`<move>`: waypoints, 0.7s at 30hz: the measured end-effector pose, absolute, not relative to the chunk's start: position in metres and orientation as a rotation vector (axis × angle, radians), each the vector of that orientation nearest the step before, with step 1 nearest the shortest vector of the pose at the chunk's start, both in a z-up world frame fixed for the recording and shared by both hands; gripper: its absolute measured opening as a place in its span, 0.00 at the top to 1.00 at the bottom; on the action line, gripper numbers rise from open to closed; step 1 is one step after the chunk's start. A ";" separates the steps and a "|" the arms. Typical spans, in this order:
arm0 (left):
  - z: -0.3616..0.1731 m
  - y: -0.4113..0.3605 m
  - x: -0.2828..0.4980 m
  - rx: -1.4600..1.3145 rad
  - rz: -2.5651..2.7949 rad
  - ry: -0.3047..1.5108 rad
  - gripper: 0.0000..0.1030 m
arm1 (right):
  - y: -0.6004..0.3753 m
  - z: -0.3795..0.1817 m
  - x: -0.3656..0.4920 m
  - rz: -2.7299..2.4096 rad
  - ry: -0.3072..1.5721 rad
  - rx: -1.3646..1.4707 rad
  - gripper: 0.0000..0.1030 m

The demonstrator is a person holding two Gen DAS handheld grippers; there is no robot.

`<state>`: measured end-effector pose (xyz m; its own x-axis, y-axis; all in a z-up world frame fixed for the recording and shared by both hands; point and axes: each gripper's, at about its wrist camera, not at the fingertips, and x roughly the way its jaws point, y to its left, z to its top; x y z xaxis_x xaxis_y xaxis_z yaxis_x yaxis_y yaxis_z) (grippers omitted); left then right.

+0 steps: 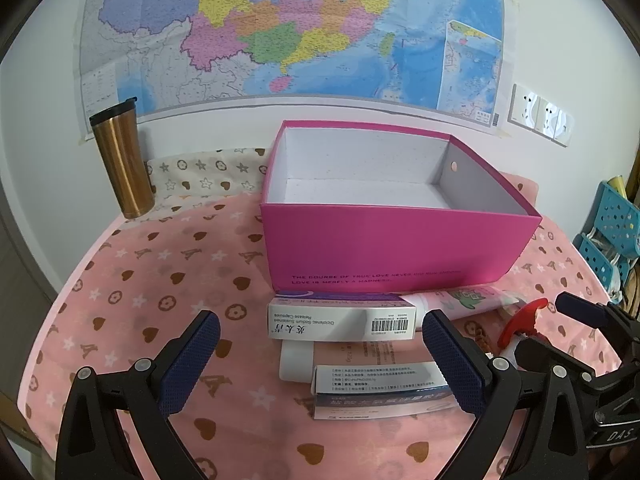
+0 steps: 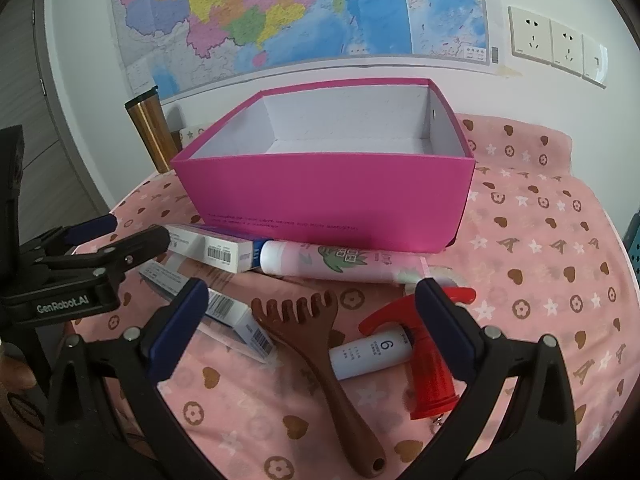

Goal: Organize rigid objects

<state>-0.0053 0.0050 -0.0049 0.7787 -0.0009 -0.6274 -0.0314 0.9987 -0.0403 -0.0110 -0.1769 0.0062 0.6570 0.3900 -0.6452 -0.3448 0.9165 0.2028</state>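
Both grippers released over table.
Spray bottle [image 2: 384,354] lies between right gripper [image 2: 310,320] jaws, lengthwise across, red head rightward; left gripper [image 1: 320,344] straddles cartons [image 1: 340,322].

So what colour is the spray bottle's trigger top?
Red, on the spray bottle; clearest in the right wrist view.

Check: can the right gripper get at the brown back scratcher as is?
Probably yes. The right gripper is open, and the brown back scratcher lies flat on the pink cloth between its fingers with nothing on top. The white spray bottle lies close beside the handle and might get nudged.
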 end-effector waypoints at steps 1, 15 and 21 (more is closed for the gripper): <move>-0.005 0.005 -0.005 -0.050 0.015 0.679 0.00 | -0.176 0.006 -0.011 0.419 0.750 0.063 0.00; -0.014 0.017 -0.013 -0.065 -0.021 0.686 0.00 | -0.168 -0.002 -0.016 0.482 0.779 0.056 0.02; -0.019 0.020 -0.016 -0.090 -0.110 0.701 0.01 | -0.156 -0.008 -0.020 0.570 0.813 0.049 0.22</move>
<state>-0.0159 0.0195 -0.0187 0.7590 -0.1309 -0.6379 0.0704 0.9903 -0.1194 -0.0200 -0.1556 -0.0080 0.5464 0.4988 -0.6728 -0.4619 0.8496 0.2547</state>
